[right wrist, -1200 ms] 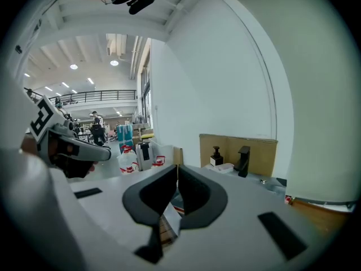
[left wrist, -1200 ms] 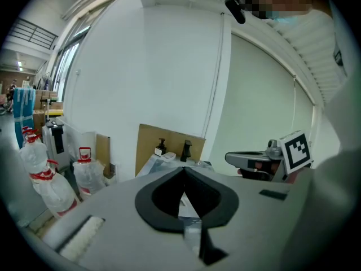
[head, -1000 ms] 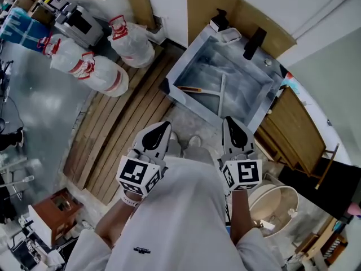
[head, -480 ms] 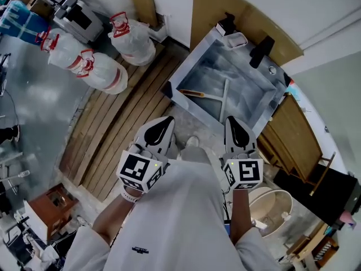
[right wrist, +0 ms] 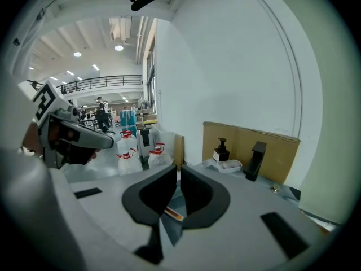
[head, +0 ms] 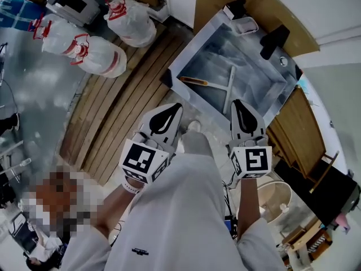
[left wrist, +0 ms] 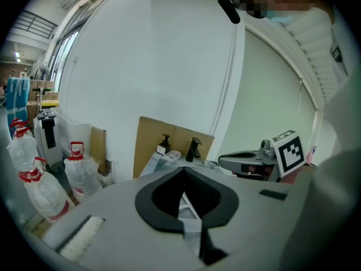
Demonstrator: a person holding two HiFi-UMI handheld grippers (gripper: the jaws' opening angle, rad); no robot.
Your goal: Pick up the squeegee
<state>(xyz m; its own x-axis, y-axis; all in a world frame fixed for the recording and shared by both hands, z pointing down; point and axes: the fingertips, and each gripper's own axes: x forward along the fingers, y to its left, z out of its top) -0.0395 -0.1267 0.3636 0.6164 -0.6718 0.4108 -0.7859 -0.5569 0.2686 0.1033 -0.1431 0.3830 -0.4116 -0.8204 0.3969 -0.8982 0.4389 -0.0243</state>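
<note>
A white T-shaped squeegee (head: 228, 89) lies flat in the steel sink (head: 186, 52), and part of it shows through the jaw opening as a white bar (left wrist: 188, 205) in the left gripper view. My left gripper (head: 170, 113) hovers short of the sink's near edge, shut and holding nothing. My right gripper (head: 241, 108) is held over the near rim, below the squeegee's handle end, jaws together save for a thin slit, also empty. Both grippers (left wrist: 183, 171) (right wrist: 177, 171) point toward the sink.
An orange-handled tool (head: 194, 81) (right wrist: 174, 213) lies in the sink left of the squeegee. A black tap (head: 273, 41), soap bottle (head: 236, 7) and soap dish (head: 248, 24) sit at the far rim. Tied plastic bags (head: 93, 55) lie on wooden slats (head: 118, 106) to the left. A white bucket (head: 271, 199) stands lower right.
Both grippers have moved forward toward the sink, and the sink now sits closer to them in the head view. Neither gripper has taken hold of anything.
</note>
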